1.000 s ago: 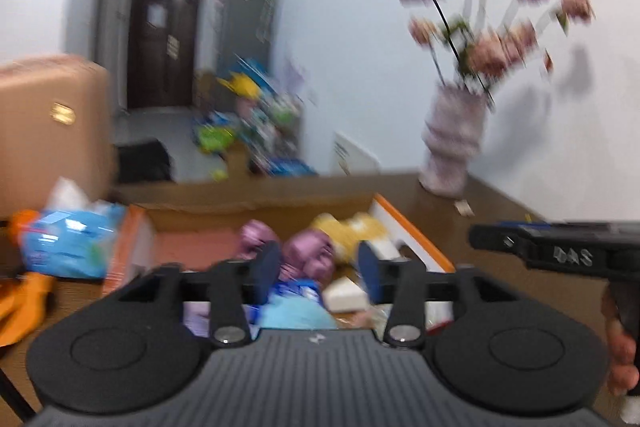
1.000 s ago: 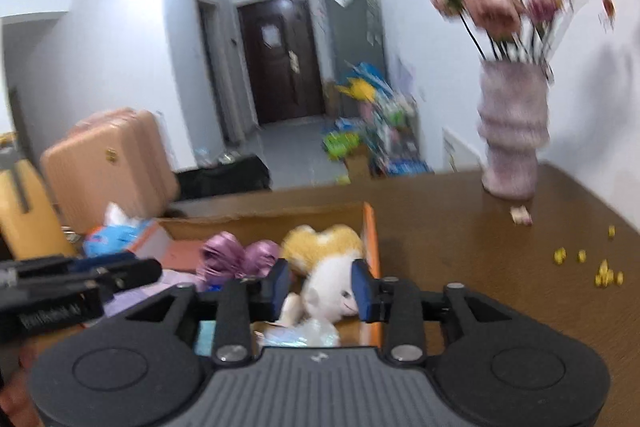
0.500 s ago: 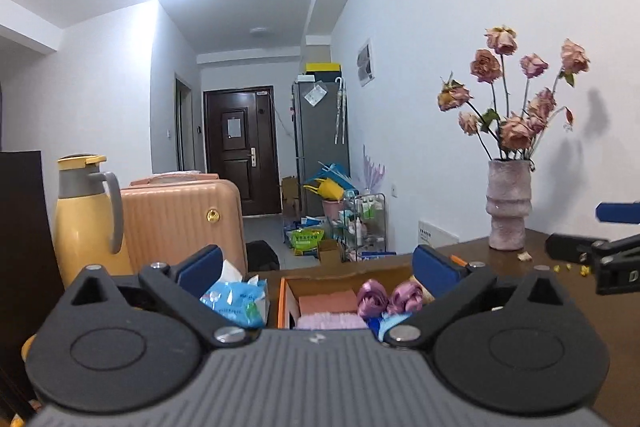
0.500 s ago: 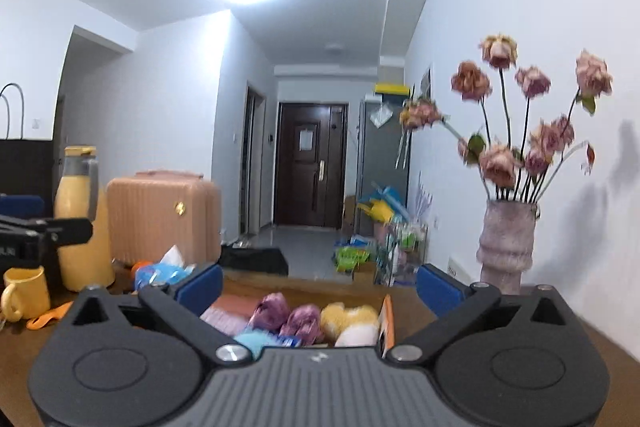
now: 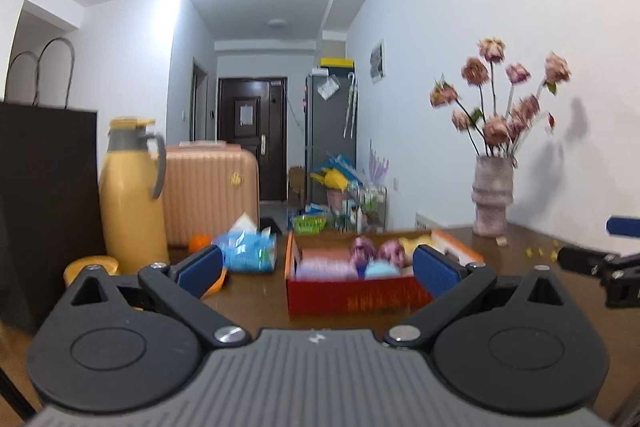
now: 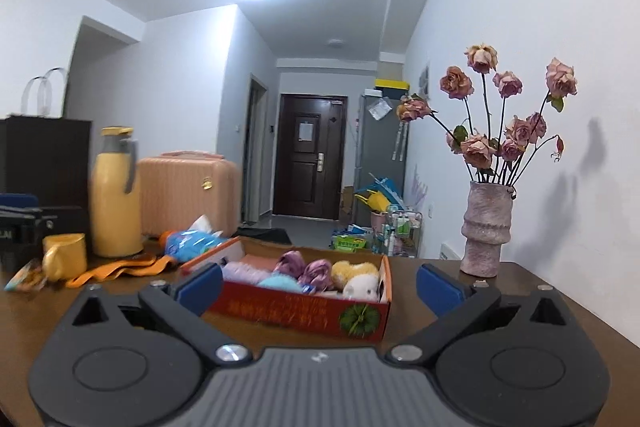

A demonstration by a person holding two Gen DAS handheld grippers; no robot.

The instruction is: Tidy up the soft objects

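Observation:
A red and orange cardboard box (image 6: 300, 313) stands on the brown table and holds several soft things: two purple bundles (image 6: 304, 267), a yellow plush (image 6: 354, 269), a white plush (image 6: 362, 287), a light blue ball (image 6: 278, 283) and lilac cloth (image 6: 244, 271). My right gripper (image 6: 318, 287) is open wide, short of the box's near wall, with nothing between its fingers. My left gripper (image 5: 316, 269) is likewise open and empty in front of the same box (image 5: 352, 297). Each gripper shows at the edge of the other's view.
A vase of dried roses (image 6: 486, 231) stands at the back right against the wall. Left of the box are a blue tissue pack (image 6: 192, 241), orange strap (image 6: 116, 269), yellow mug (image 6: 66, 255), yellow thermos (image 6: 114, 195) and black paper bag (image 5: 40, 207). Yellow crumbs (image 5: 540, 251) dot the table.
Both grippers have drawn back from just above the box's contents and opened from narrow to wide. The box now sits farther off, and both views have tilted up to level.

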